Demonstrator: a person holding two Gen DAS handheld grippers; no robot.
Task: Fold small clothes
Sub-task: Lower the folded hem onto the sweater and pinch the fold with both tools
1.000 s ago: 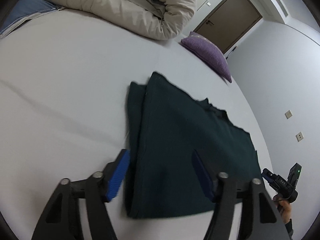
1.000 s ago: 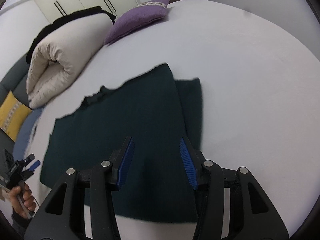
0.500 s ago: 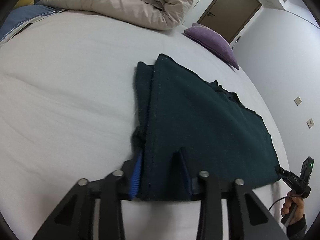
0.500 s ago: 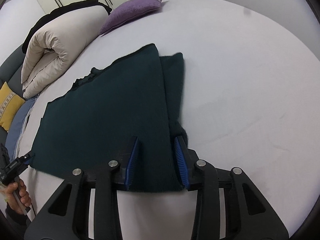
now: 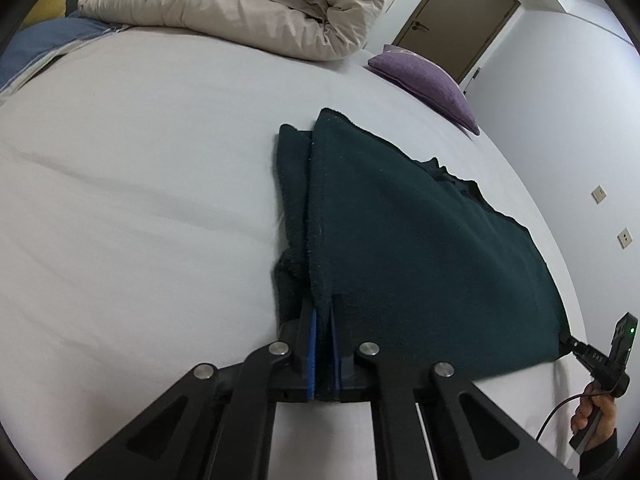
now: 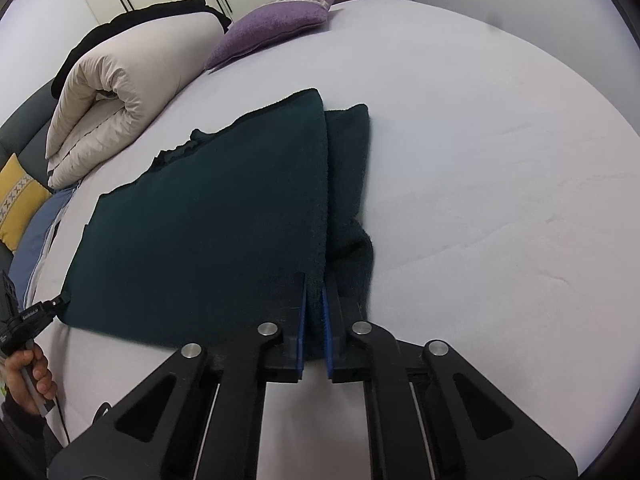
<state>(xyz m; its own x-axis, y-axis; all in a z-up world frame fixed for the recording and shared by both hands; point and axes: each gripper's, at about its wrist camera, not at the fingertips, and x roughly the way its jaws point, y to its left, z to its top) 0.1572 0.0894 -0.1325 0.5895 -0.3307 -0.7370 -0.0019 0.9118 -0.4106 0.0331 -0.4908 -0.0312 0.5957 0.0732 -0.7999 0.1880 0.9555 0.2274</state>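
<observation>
Dark green garment (image 5: 420,248): knitted, partly folded, lying flat on the white bed sheet (image 5: 140,208). It spreads ahead of both grippers. A narrower folded-under strip shows along each outer side edge; the far edge is ragged with a ruffled collar area.

Left gripper (image 5: 323,320): blue-padded jaws clenched on the garment's near corner, at the seam where the top layer meets the strip beneath. Cloth sits pinched between the pads. The garment extends ahead and to the right of it.

Right gripper (image 6: 314,296): jaws closed on the opposite near corner, a fold of green cloth standing between the blue pads. The garment extends ahead and to the left of it.

Each gripper appears at the far side edge of the other's view, held by a hand and touching the garment's corner there.

Rolled beige duvet (image 5: 248,4): well beyond the garment, on the bed's far side.

Purple cushion (image 6: 272,24): far ahead, near the duvet.

Yellow patterned cushion (image 6: 16,200): far left of the right gripper, beside a blue pillow (image 6: 40,232).

Brown door (image 5: 456,20): background wall.
</observation>
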